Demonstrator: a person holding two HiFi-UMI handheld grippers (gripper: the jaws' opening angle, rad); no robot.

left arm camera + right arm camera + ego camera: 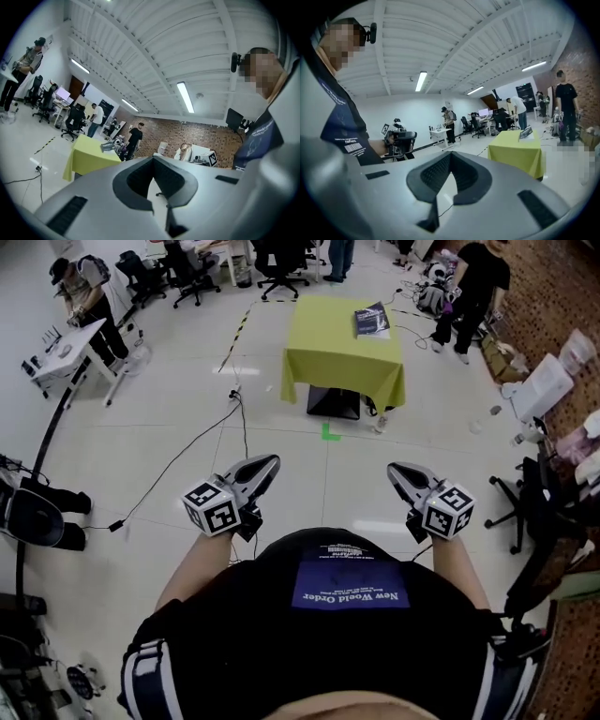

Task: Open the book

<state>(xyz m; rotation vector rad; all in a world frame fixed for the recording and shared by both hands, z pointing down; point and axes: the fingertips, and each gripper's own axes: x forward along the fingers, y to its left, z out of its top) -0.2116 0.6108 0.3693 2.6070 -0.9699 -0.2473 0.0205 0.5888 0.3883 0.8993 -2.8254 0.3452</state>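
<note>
Looking down from the head view, the left gripper (270, 465) and the right gripper (394, 469) are held out in front of the wearer's dark shirt, well apart from each other, both pointing ahead over the pale floor (159, 409); neither carries anything, and each pair of jaws is pressed together at the tips; far ahead stands a table (342, 357) draped in a yellow-green cloth, with the book (372, 320) lying closed near its far right corner; a black box (334, 402) sits under the table, a green tape mark (329, 432) lies on the floor just before it, and a black cable (178, 465) trails across the tiles on the left; a person in black (473, 282) stands just beside the table's right end. From the left gripper view, the jaws meet at their tips with nothing between them; the draped table shows at the left, well away, with the book on top and the person in black just beyond it against a brick wall (187, 136). From the right gripper view, the jaws are likewise closed and empty; the table stands at the right, the book propped slightly on its top, and office chairs (478, 126) line the far side of the room.
</note>
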